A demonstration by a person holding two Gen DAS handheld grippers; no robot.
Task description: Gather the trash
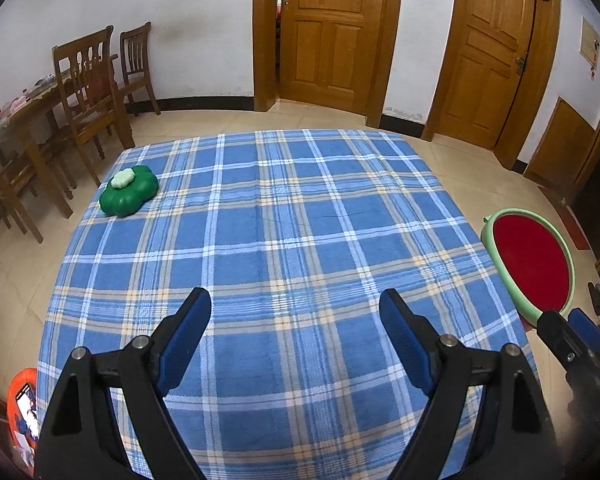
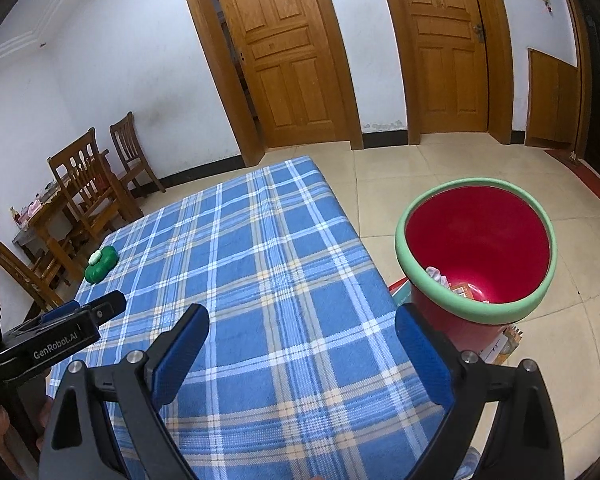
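Right wrist view shows the right tongs (image 2: 302,330) spread wide and empty beside the red bin (image 2: 476,248), where crumpled trash (image 2: 454,282) lies. Left tongs (image 1: 296,314), also wide and empty, hover over the checked surface (image 1: 284,216), probably because nothing remains except a green ornament (image 1: 129,191) far left.

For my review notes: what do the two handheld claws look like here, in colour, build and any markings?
Both match: the left claw and right claw have black angular plastic frames with silver round pivot bolts and flat blue textured finger pads. The right wrist view shows white "GenRobot.AI" lettering on the left claw's side. No cables or sleeves are visible.
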